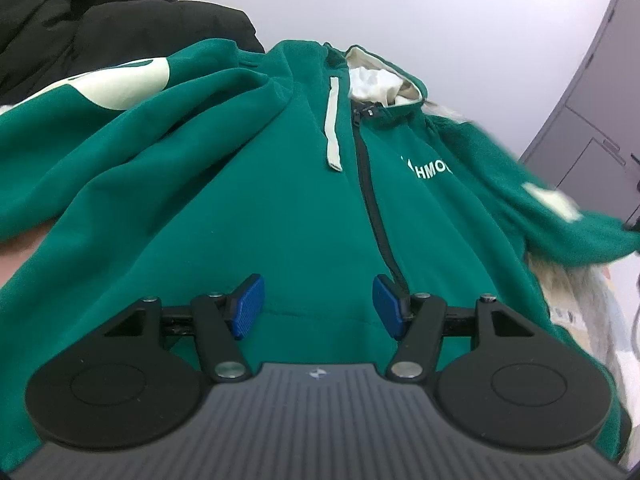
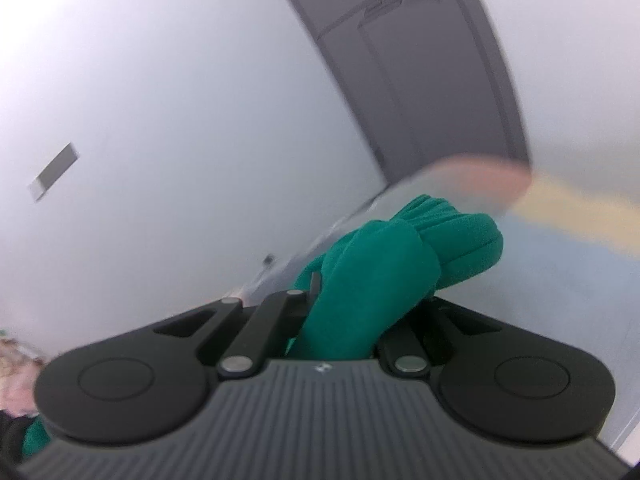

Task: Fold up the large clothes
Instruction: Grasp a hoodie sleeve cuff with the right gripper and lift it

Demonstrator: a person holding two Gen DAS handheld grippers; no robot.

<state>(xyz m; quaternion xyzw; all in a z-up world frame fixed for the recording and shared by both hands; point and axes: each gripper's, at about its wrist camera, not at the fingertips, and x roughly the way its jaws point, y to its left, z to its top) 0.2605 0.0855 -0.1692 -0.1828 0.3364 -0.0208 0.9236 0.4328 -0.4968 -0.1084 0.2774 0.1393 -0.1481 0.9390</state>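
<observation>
green hoodie (image 1: 280, 200) spread flat, right gripper (image 2: 340, 304) clamping its sleeve

One green hoodie (image 1: 280, 200) – with one black zipper (image 1: 372, 200) and one pale drawstring (image 1: 333, 120) showing. One black garment (image 1: 80, 20) behind it. Two grippers – left (image 1: 318, 308) and right (image 2: 344, 304). One grey door (image 2: 420, 72).

Green zip hoodie (image 1: 280, 208) spread front-up beside black garment (image 1: 80, 20); surface hidden.
</observation>
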